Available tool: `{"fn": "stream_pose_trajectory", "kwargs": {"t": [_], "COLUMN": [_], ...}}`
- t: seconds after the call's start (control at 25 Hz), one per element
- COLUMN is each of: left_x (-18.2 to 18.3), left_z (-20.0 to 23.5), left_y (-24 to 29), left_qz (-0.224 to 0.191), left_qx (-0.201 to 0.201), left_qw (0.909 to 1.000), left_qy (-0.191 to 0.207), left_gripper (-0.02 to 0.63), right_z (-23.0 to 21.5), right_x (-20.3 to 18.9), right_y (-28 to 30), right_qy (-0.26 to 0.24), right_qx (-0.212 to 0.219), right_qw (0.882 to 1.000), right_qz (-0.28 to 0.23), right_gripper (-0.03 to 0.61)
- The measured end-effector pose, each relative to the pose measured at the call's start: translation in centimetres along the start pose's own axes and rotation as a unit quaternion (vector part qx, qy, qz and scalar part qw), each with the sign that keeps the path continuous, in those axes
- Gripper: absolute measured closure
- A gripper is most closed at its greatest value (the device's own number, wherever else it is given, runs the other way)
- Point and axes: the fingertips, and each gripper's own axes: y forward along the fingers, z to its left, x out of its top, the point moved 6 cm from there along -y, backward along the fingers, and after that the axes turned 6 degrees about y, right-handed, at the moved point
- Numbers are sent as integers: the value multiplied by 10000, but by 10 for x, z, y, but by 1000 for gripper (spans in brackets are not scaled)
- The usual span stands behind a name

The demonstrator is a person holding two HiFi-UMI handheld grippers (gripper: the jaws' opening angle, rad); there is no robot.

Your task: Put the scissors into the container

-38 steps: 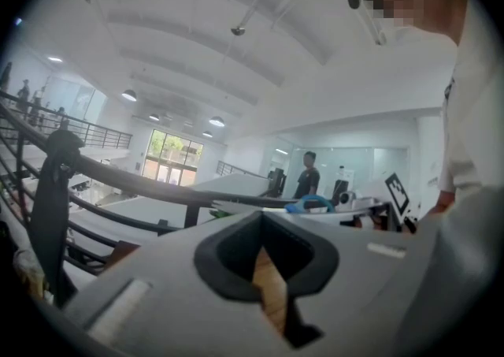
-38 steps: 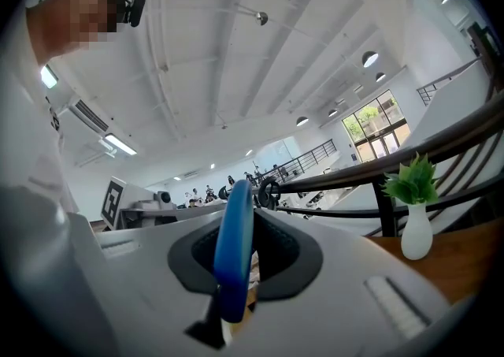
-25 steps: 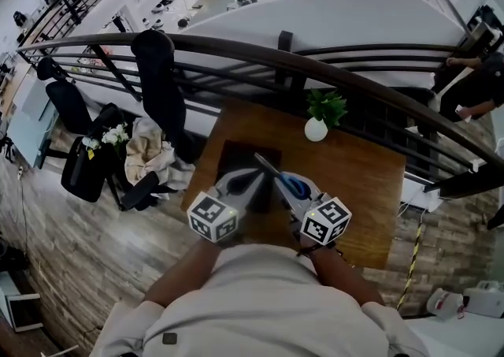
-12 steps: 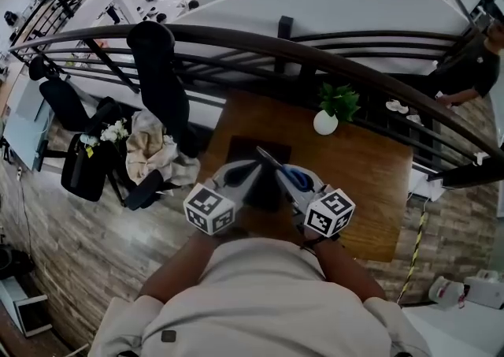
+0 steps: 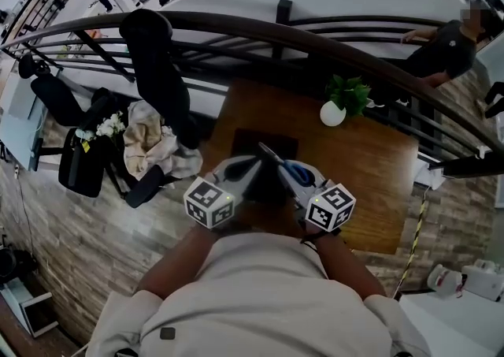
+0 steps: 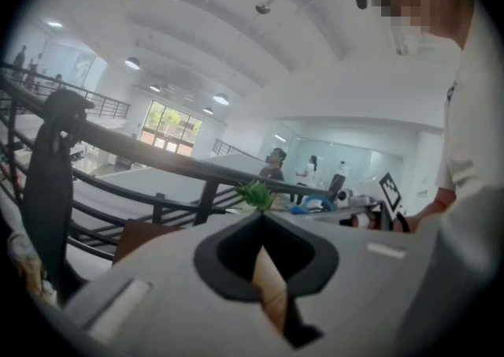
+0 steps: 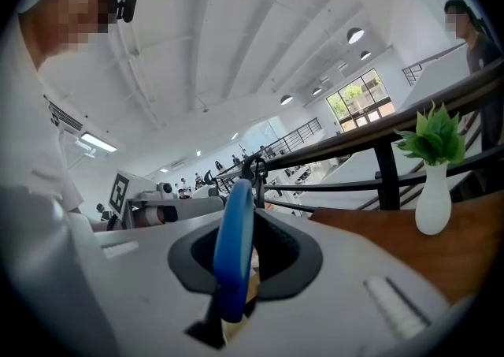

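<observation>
The left gripper [image 5: 253, 165] is shut with nothing in it. It hangs right by the dark container [image 5: 246, 143], so it could bump it toward the left edge of the table [image 5: 370, 190], which is near. The right gripper [image 5: 285, 171] is shut on the scissors [image 5: 297, 176]. It pinches only the blue handle, and the blades seem to poke out over the container. That is a small grip, so the scissors could swing, slip, or land half on the rim if they are dropped from too high. The two grippers are just beside each other and could knock together. A chair [image 5: 157, 72] stands past the left edge, and a rail [image 5: 331, 48] runs along the far edge. The right half is bare wood, with only a vase [image 5: 333, 113] near the far edge, so there is room to move there.
</observation>
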Motion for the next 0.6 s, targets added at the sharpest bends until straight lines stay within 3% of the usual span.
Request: {"fn": "stream_pose_trajectory", "kwargs": {"t": [0.32,0.6], "left_x": [-28,-66], "left_z": [21,41], "left_y": [2,6], "left_qz": [333,765], "left_qx": [-71,-35], "left_qw": [9990,9965], "left_qy": [-298,-322], "left_gripper": [609,609], "right_z": [-18,-39], "right_x": [-16,-39], "right_y": [18,34], "right_qy": [98,277], "right_qx": [-139,-201], "right_qw": [9996,9982], "right_qz": [216,500], "right_gripper": [530,530]}}
